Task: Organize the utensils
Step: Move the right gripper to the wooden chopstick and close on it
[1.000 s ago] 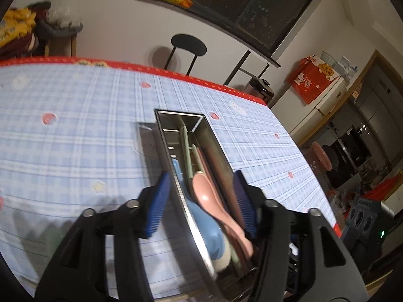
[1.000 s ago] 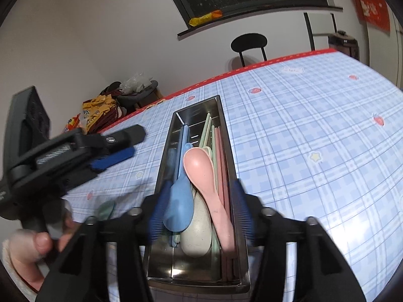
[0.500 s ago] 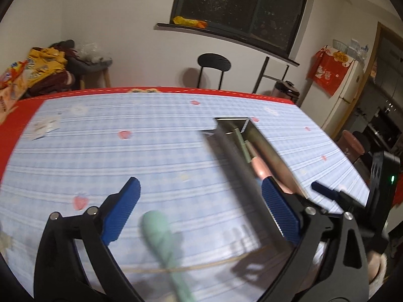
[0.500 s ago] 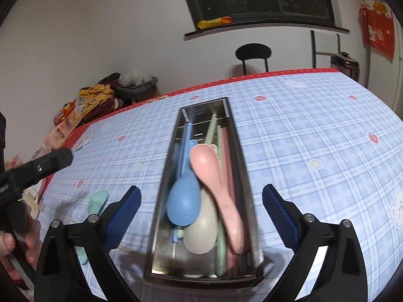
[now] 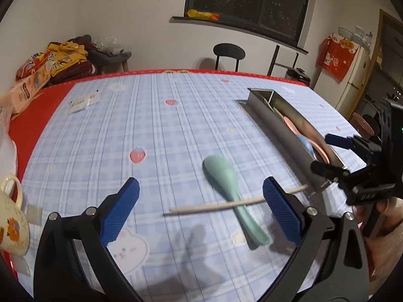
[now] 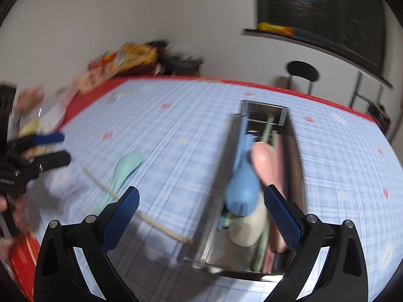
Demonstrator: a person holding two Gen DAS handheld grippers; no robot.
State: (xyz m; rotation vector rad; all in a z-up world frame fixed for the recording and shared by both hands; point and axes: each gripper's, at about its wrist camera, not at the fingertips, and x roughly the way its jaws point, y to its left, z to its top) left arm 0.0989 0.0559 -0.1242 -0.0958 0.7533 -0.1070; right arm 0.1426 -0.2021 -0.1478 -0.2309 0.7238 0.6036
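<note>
I am holding the left tongs (image 5: 200, 210) wide apart at the bottom of the left wrist view, gripping nothing, with the blue pads hanging over the checked tabletop (image 5: 105, 136). Between them a green spoon (image 5: 230, 192) is lying on the cloth, bowl toward the middle of the frame and handle running to the lower right, and a single wooden chopstick (image 5: 236, 203) is resting across its handle. At the lower left edge a patterned mug (image 5: 10, 216) is standing. Further up and to the right, the metal utensil tray (image 5: 282, 130) is sitting lengthwise on the tabletop with pink and blue spoons showing over its wall, and the right tongs (image 5: 332, 156) are showing at the right edge just beside it. In the blurred right wrist view I am keeping the right tongs (image 6: 201, 209) spread apart and unloaded too, straddling the near left wall of the tray (image 6: 216, 206); inside it a blue spoon (image 6: 243, 188), a pink spoon (image 6: 264, 163) and a cream spoon (image 6: 248, 231) are lying together. Left of the tray the green spoon (image 6: 127, 166) and chopstick (image 6: 156, 224) are lying on the cloth. At the top of the left view, a black chair (image 5: 228, 52) is standing beyond the tabletop.
</note>
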